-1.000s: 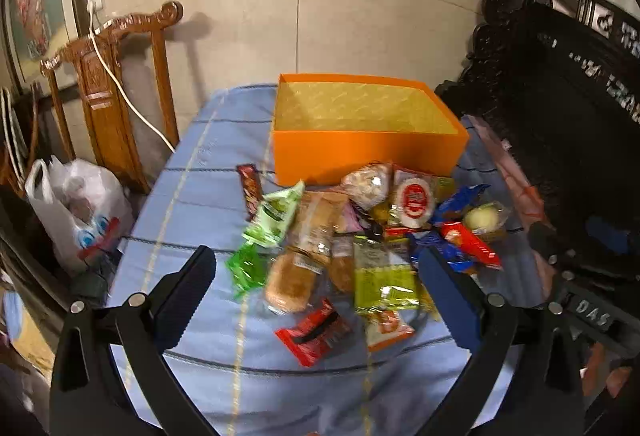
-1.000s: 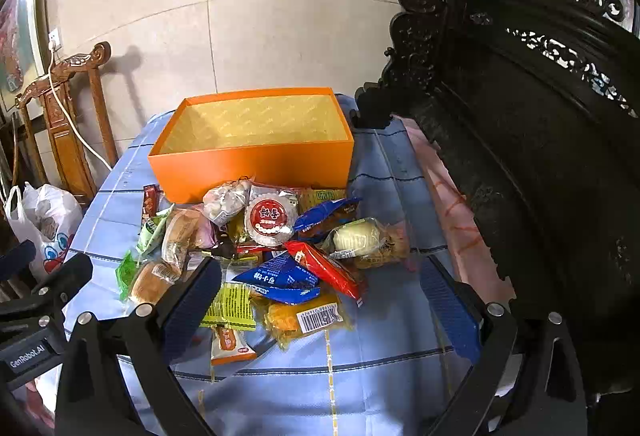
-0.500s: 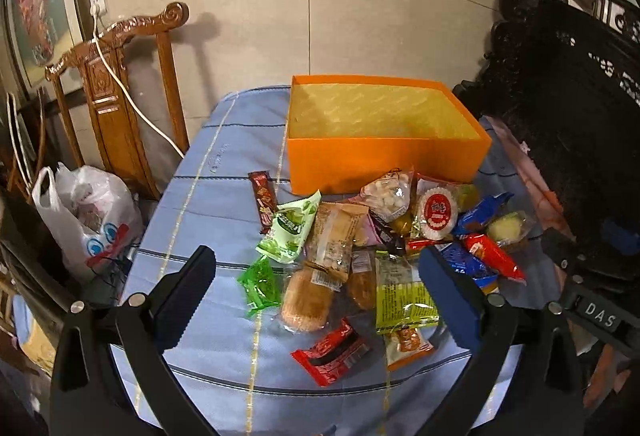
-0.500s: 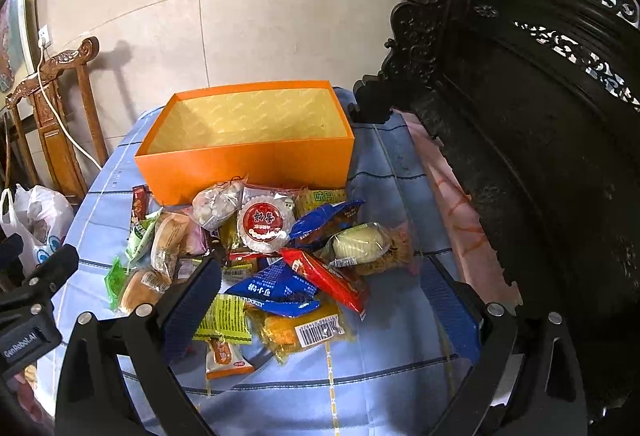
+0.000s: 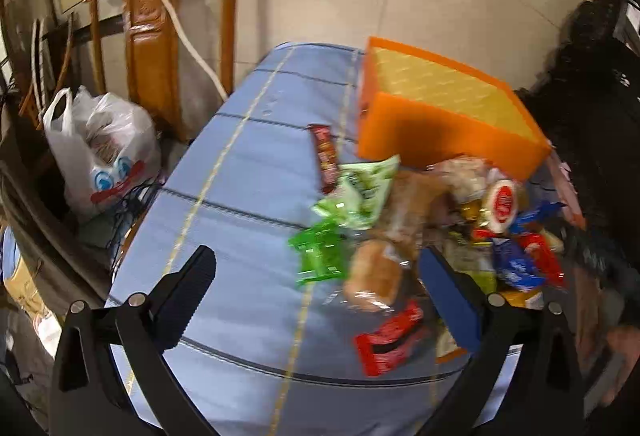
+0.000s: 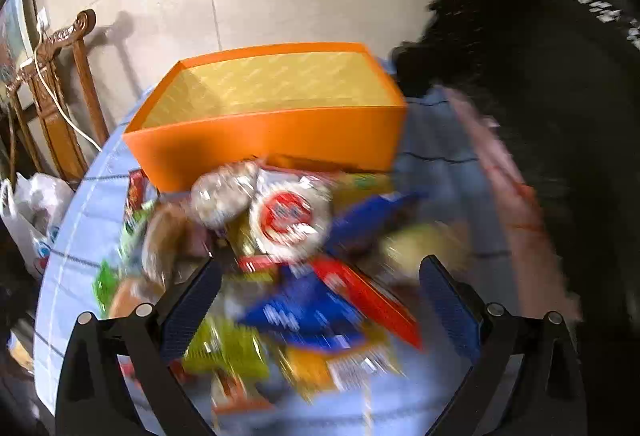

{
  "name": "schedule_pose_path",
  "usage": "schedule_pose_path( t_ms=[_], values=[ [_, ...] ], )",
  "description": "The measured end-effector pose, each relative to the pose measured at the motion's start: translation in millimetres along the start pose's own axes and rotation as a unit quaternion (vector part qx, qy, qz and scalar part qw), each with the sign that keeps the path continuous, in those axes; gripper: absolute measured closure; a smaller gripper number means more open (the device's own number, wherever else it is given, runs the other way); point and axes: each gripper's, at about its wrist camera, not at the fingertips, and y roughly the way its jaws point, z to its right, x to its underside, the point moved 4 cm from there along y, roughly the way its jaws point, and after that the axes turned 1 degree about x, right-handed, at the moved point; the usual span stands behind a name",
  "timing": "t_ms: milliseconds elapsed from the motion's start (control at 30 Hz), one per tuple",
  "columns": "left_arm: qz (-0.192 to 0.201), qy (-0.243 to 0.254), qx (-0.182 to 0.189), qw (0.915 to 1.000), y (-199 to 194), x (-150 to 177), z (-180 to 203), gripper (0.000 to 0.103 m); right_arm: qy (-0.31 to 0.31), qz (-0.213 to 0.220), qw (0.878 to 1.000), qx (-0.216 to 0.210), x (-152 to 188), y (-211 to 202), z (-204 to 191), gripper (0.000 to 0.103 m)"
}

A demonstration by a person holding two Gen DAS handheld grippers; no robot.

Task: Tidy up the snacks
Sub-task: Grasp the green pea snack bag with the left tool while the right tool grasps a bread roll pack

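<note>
Both grippers, L & R: jaws spread, empty | empty orange cardboard box behind snack pile | advice: pick top blue foil pack, one at a time.

Bare cloth left of the snack pile; orange box walls its far side

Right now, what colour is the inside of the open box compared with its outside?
The box is orange outside, yellow with a faint pattern inside; clearest in the right wrist view.
</note>
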Motion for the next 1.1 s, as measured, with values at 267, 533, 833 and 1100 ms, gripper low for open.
schedule_pose_path(
  t_ms=[267,533,833,1100],
  values=[
    [-0.007,0.031,-0.030,0.9990,26,0,-23,0.004,-0.058,0.017,0.998,0.017,-24,81,-32,0.003],
    [-0.012,0.087,-0.029,0.9957,67,-18,-2,0.004,0.021,-0.101,0.990,-0.098,-21,61,-33,0.003],
    [-0.023,0.104,-0.005,0.9943,108,-35,-1,0.004,-0.109,-0.067,0.990,0.057,-18,95,-58,0.003],
    [-0.034,0.143,0.083,0.9856,144,-47,31,0.004,-0.017,-0.104,0.994,-0.033,-20,107,-30,0.003]
  ],
)
